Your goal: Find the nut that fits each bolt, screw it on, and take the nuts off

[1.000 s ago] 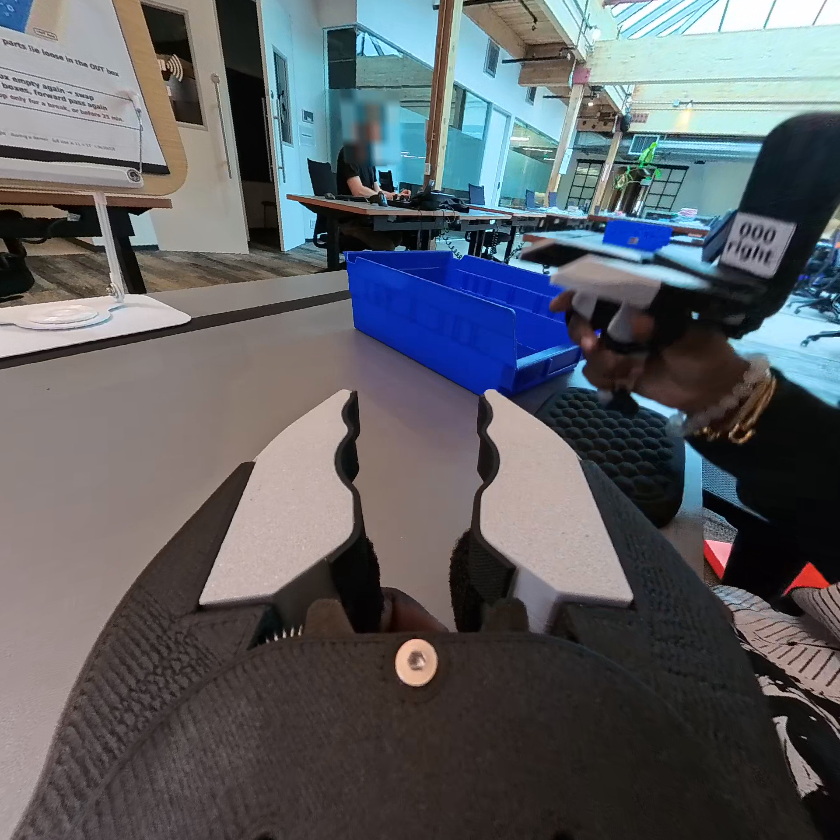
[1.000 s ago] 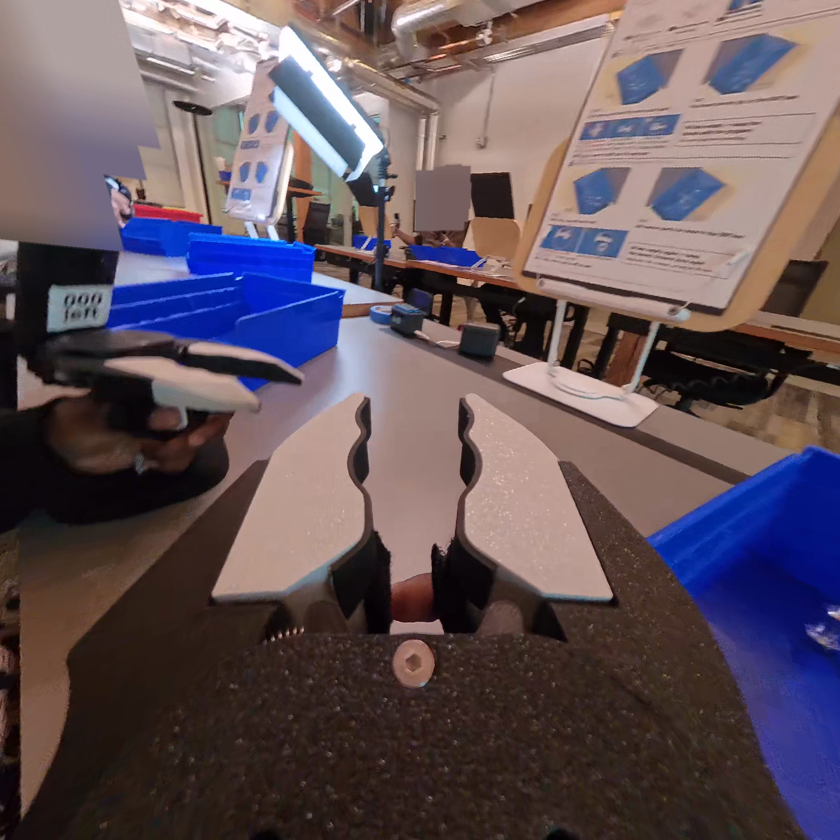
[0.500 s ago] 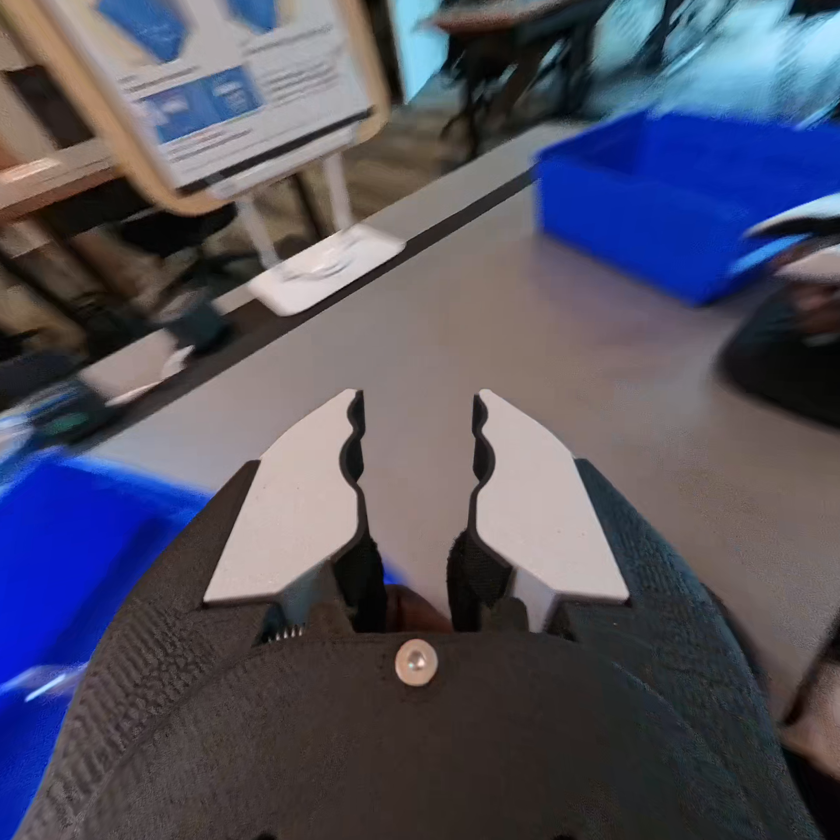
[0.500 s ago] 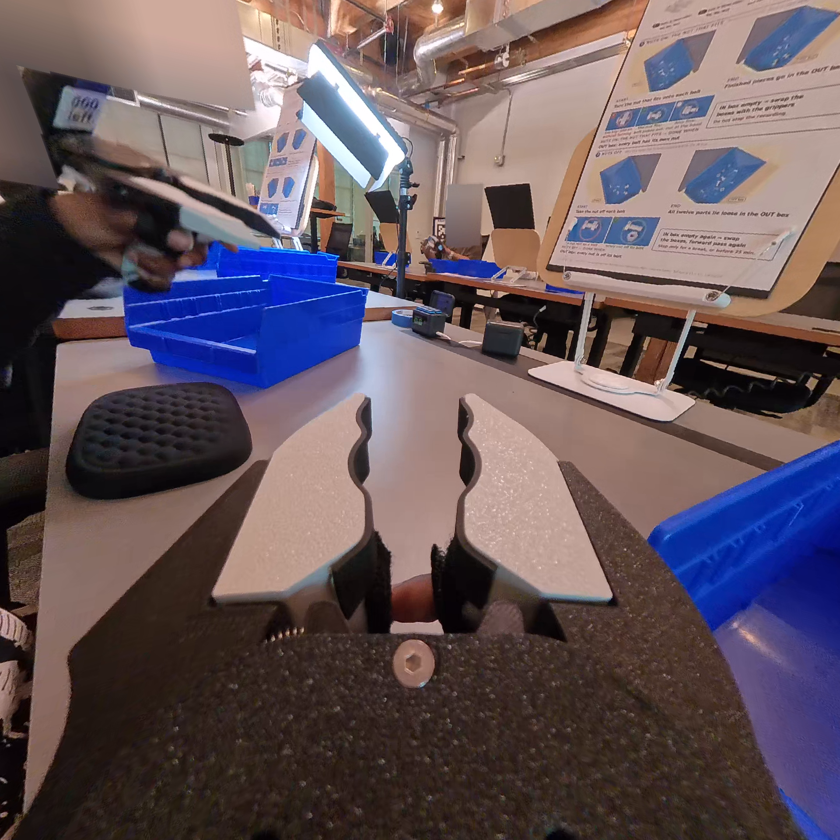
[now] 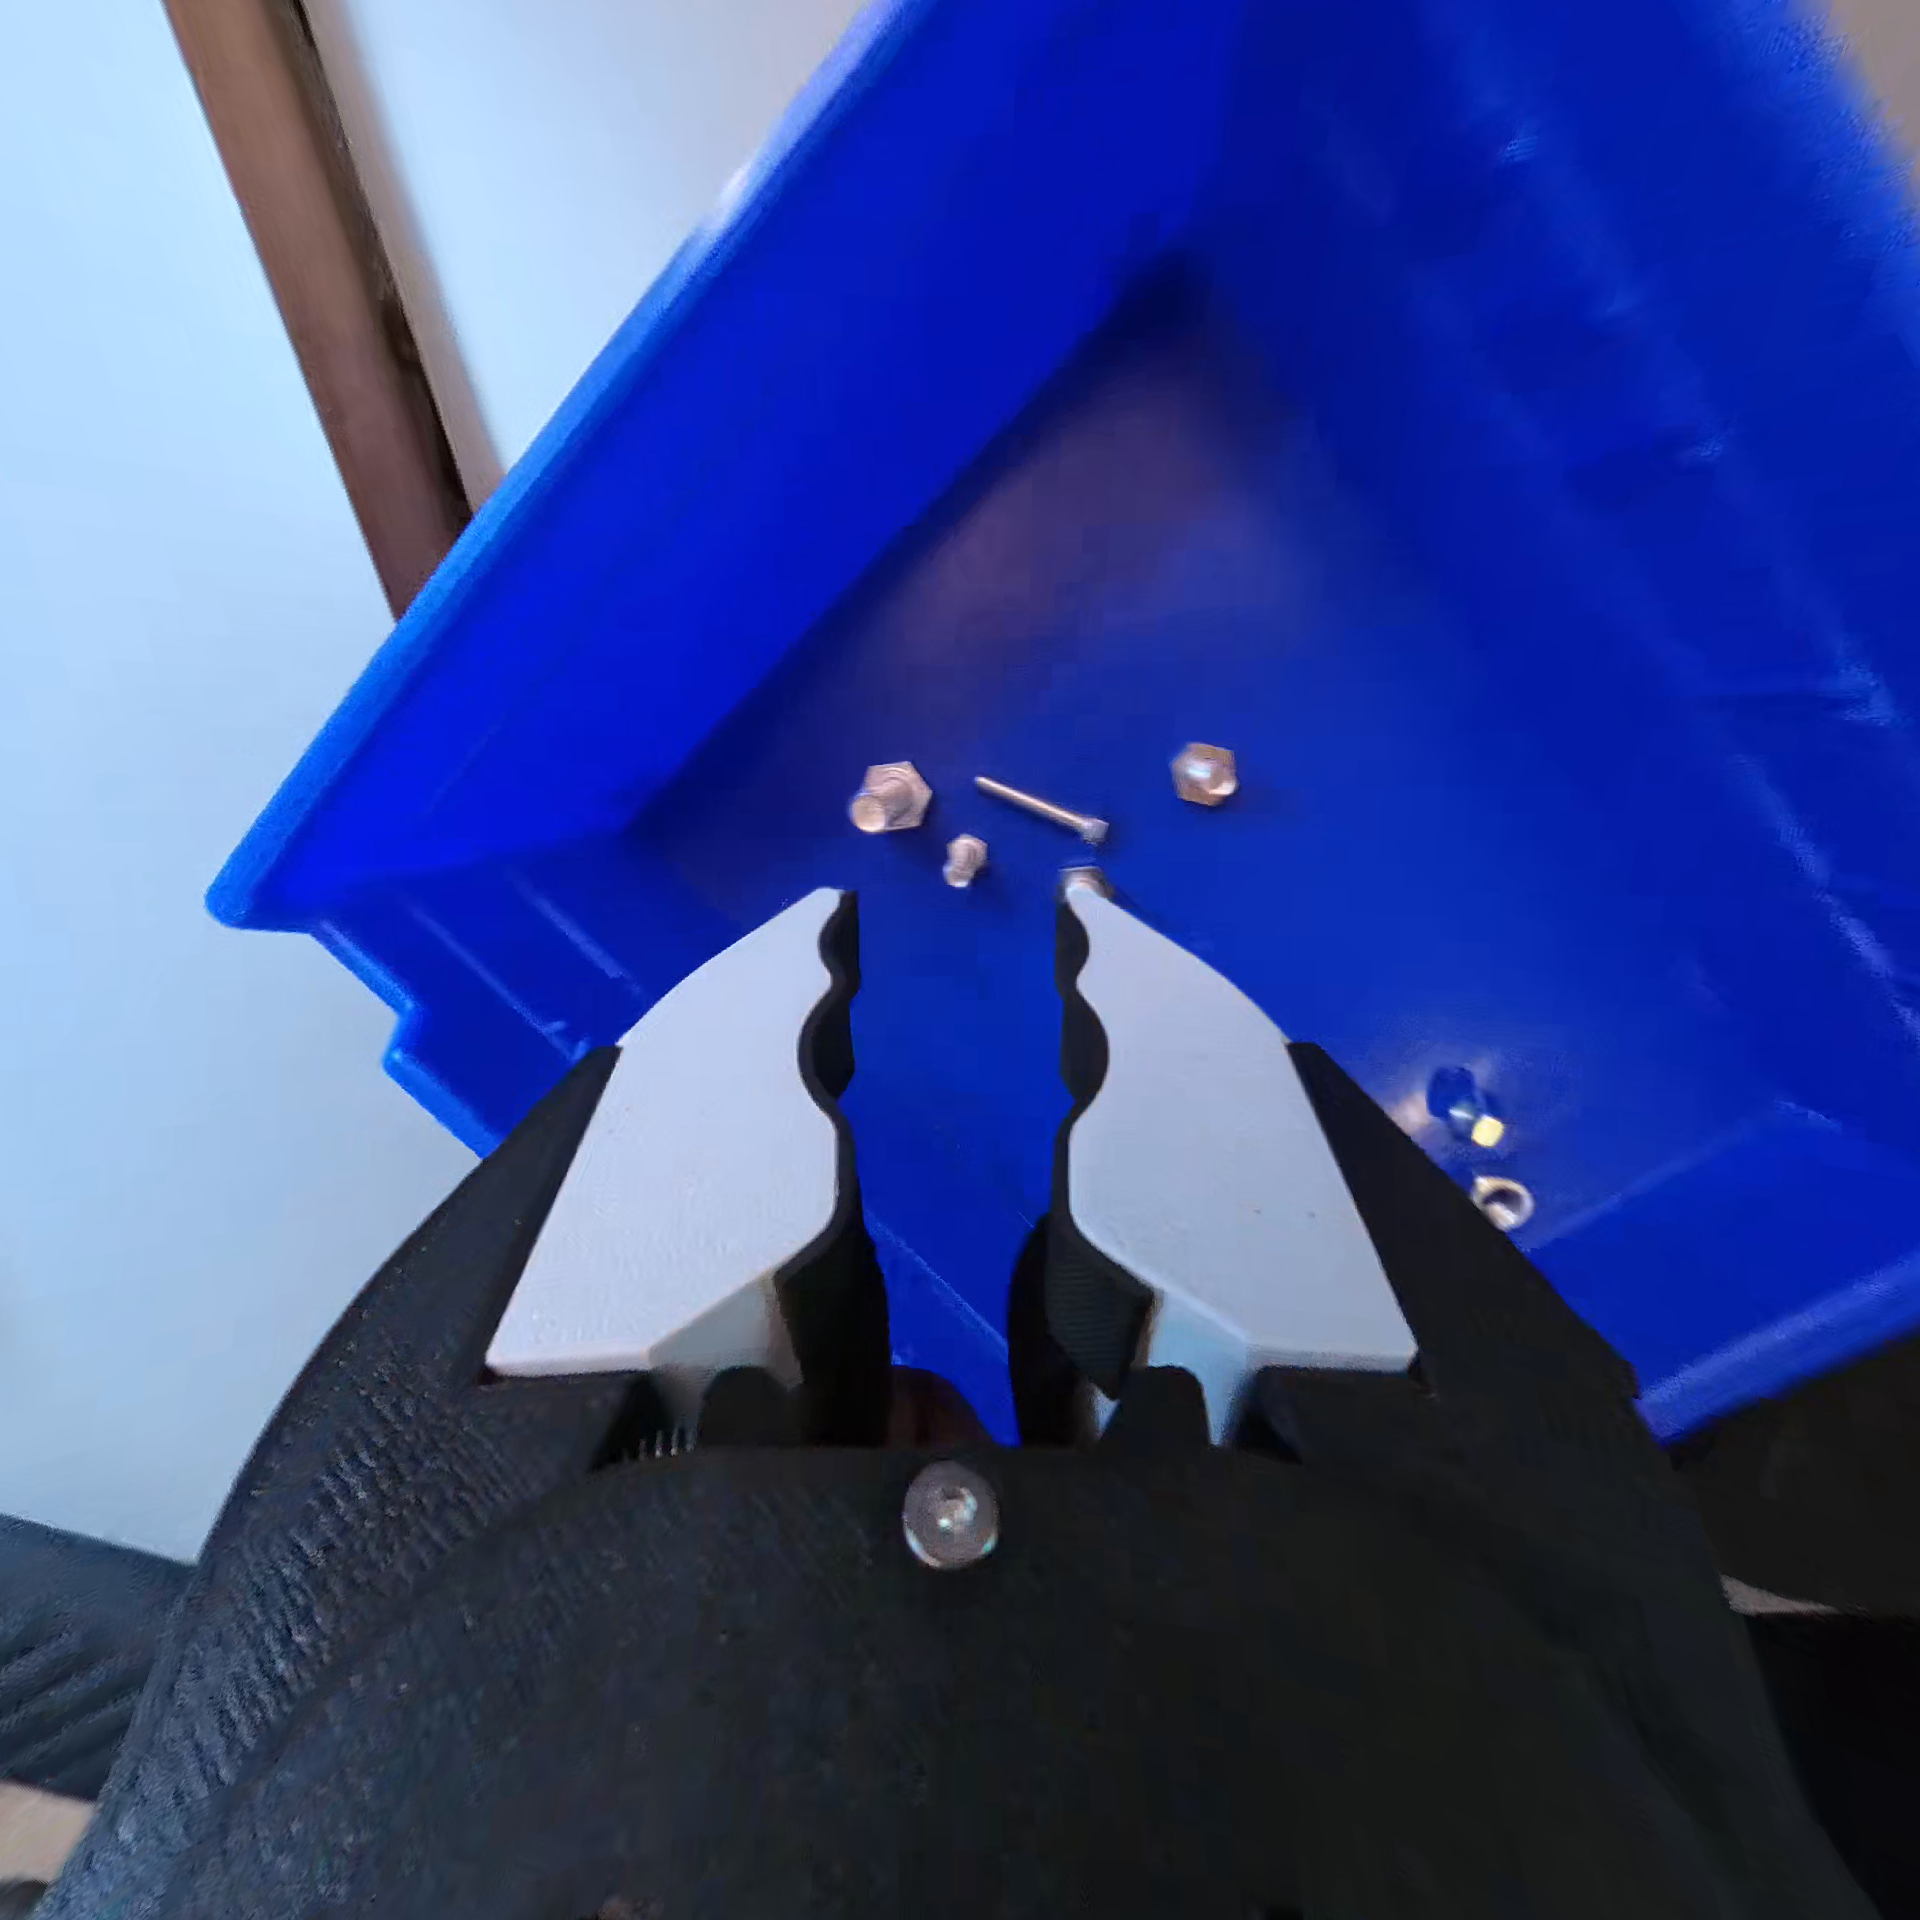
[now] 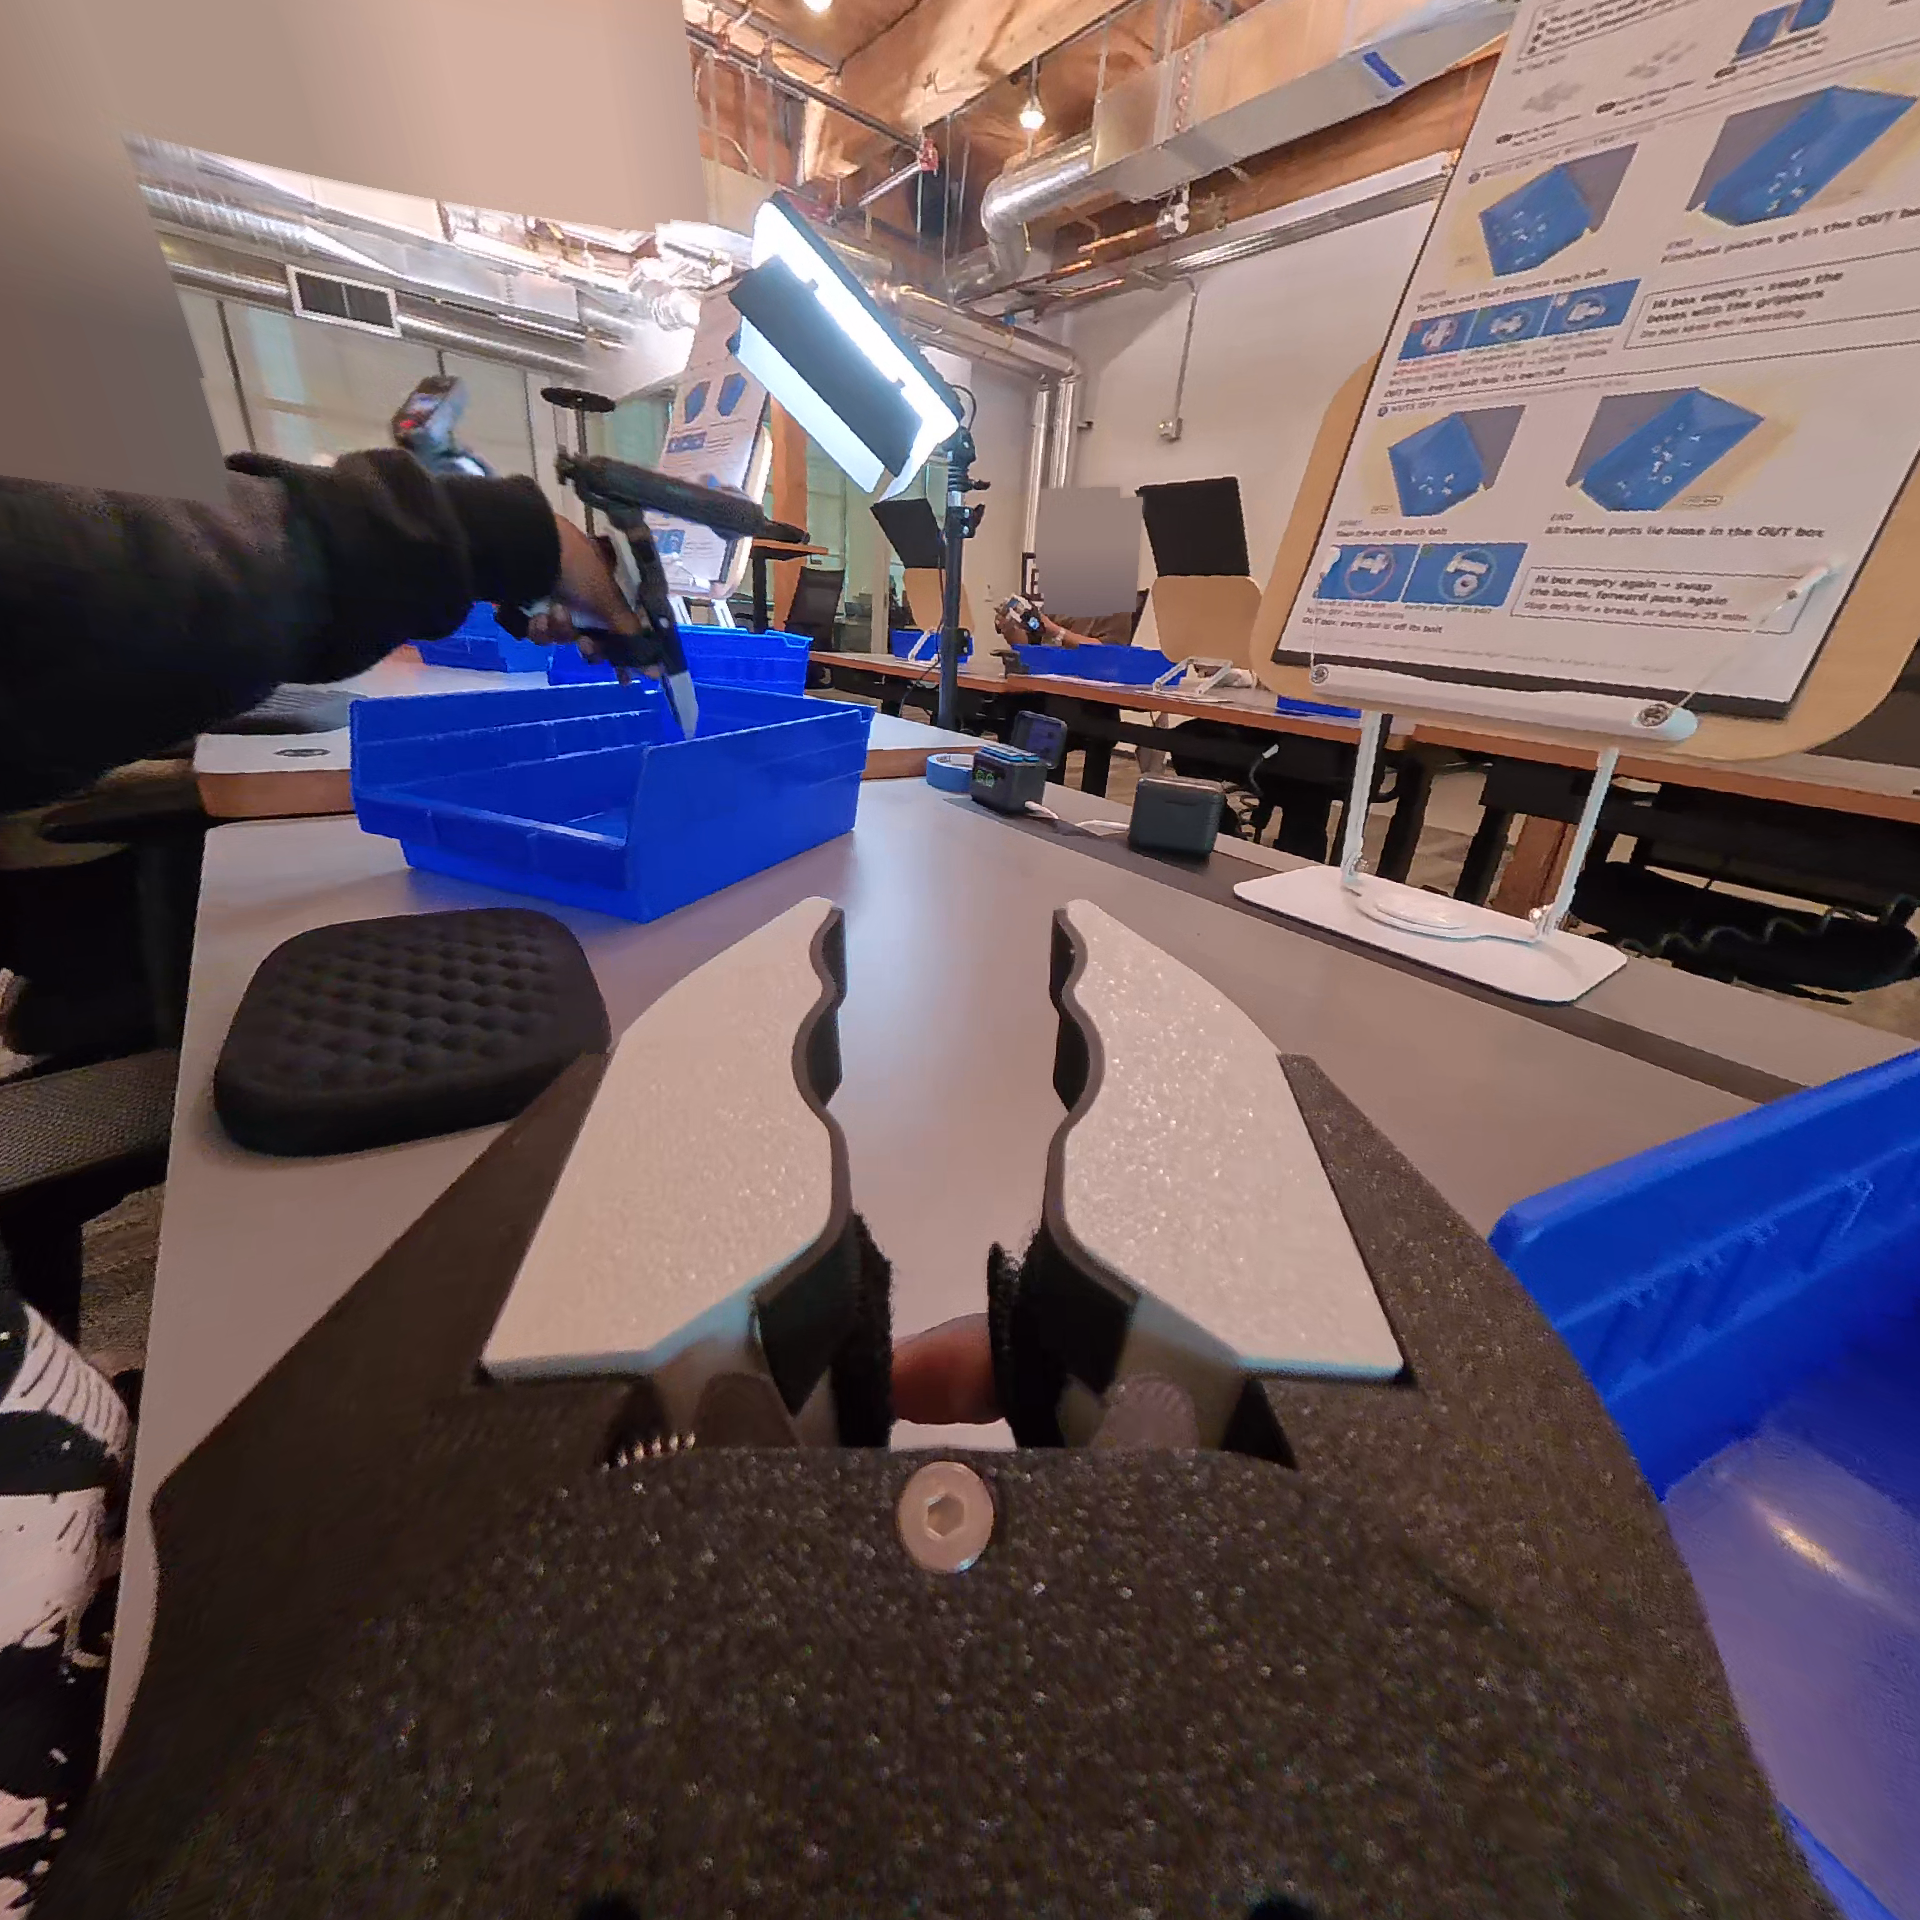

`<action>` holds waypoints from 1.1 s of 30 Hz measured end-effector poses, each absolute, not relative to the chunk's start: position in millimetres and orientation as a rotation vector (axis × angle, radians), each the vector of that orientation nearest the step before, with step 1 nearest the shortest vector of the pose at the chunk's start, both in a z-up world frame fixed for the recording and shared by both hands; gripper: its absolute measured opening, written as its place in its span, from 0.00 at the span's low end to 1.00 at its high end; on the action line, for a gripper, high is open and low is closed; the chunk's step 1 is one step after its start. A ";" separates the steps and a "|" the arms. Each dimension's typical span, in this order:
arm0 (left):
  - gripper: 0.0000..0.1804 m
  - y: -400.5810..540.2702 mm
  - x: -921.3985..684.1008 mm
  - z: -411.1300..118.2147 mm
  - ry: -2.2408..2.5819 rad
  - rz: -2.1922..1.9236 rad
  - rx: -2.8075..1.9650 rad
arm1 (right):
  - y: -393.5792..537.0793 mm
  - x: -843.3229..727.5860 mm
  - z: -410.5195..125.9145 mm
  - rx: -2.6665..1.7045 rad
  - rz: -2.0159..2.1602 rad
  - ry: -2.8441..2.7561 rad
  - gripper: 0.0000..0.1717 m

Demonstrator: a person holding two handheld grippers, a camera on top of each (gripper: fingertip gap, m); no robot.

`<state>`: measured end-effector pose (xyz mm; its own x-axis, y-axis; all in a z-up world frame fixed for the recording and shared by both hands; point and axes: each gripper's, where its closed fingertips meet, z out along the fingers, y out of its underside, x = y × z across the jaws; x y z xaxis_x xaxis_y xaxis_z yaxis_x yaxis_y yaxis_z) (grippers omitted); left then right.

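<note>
Left tongs (image 5: 954, 896) now over blue bin (image 5: 1455, 520) — grey table (image 6: 935, 852)

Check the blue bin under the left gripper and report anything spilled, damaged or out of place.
Nothing stands out. The blue bin holds loose hardware on its floor: two hex-headed pieces, a thin bolt, a small piece, and more near a corner. The left gripper hangs open above them, holding nothing.

Glossy blue plastic bin (image 5: 1351, 520) holds shiny metal bolts (image 5: 1042, 809); the grey table (image 6: 935, 852) looks smooth and matt.
</note>
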<state>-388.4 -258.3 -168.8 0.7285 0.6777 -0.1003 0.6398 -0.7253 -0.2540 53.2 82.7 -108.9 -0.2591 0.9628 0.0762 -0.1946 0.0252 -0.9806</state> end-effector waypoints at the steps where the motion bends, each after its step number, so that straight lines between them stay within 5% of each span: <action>1: 0.20 -260.2 -392.8 -175.4 -1.085 0.263 -2.736 | 81.5 53.8 -108.7 -0.880 1.446 -1.281 0.22; 20: 0.06 -262.8 -410.6 -209.9 -1.142 0.195 -2.769 | 83.3 55.2 -107.5 -0.881 1.470 -1.266 0.22; 33: 0.05 -178.5 -313.5 -101.9 -0.463 0.297 -2.730 | 84.2 54.3 -108.5 -0.891 1.471 -1.267 0.22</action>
